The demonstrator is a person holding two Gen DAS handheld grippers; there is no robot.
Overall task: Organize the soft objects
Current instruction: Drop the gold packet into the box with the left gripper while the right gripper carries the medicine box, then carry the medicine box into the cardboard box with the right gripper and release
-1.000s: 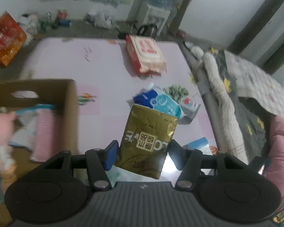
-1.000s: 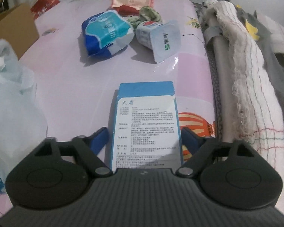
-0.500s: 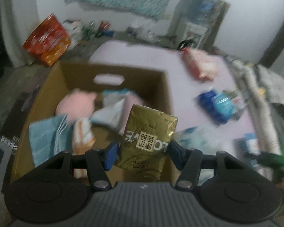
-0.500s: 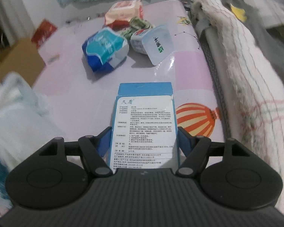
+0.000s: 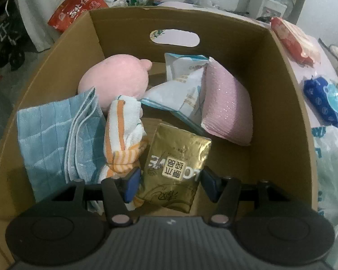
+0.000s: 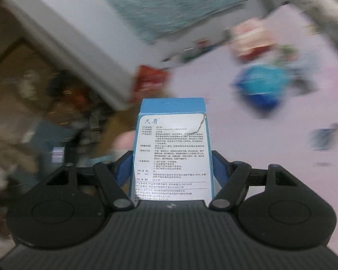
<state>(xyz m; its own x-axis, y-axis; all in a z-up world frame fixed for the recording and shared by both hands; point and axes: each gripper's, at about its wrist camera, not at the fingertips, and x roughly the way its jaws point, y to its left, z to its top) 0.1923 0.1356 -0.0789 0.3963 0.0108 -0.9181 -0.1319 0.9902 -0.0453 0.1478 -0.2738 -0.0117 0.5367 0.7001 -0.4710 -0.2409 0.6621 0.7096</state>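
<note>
The left tongs (image 5: 170, 183) hang over an open cardboard box (image 5: 279, 85), closed on a gold foil pouch (image 5: 174, 168) that sits between their blue pads with its printed face up. Ahead of the tongs, inside the box, lie a pink plush toy (image 5: 117, 78), a white and light-blue packet (image 5: 182, 90) and a pink bubble-wrap mailer (image 5: 227, 108) leaning against the packet's right side. To the left of the tongs a folded blue towel (image 5: 54, 139) stands against the box wall, and an orange-striped white cloth (image 5: 124, 135) lies just beside the pouch, touching the left pad. Beyond the box's right wall, on the pale pink surface, are a blue wipes pack (image 5: 324, 103) and, farther ahead, a red and white pack (image 5: 295, 40). A red bag (image 5: 76, 6) sits beyond the far left corner of the box.

The right tongs (image 6: 171, 171) are closed on a blue box with a white label (image 6: 172, 153), held upright between the pads. Everything ahead of them is smeared by motion blur; a blue blob ahead and to the right is probably the wipes pack, on the same pink surface.
</note>
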